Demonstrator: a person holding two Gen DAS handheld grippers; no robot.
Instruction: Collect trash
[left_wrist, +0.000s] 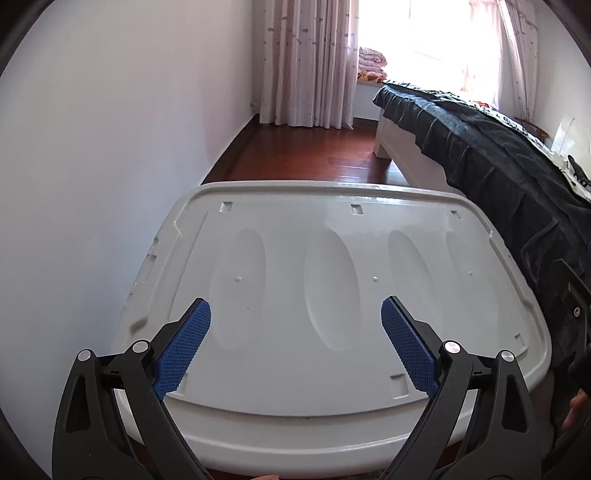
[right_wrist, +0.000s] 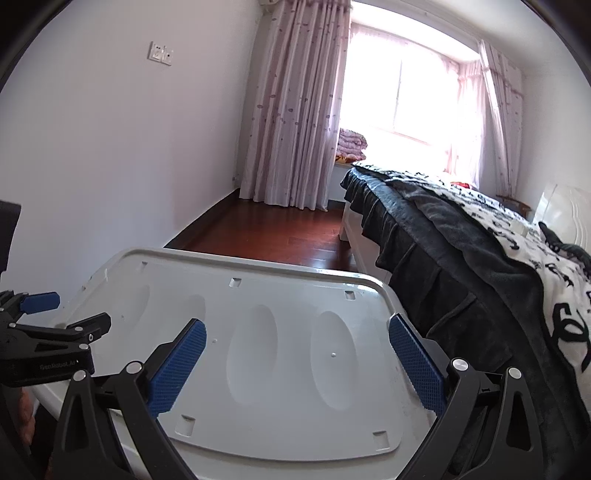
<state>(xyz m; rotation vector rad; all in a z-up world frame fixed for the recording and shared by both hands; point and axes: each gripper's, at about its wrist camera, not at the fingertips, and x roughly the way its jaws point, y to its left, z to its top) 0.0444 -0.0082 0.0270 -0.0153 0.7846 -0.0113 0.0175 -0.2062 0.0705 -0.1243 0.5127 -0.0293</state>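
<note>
Left wrist view: both tongs gape over the glossy white moulded plastic lid (left_wrist: 332, 280), no trash visible.
Your left gripper (left_wrist: 295, 343) and right gripper (right_wrist: 297, 354) hold nothing; expect light, crushable scraps, so pinch mid-body.

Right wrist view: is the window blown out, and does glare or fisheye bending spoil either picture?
Right wrist view: the bright window is overexposed, with nothing visible outside; the glossy white plastic lid stays readable. Left wrist view: the window is washed out too, with a sheen on the lid's far edge. Both views bend straight edges near the borders; the open grippers look sharp.
</note>
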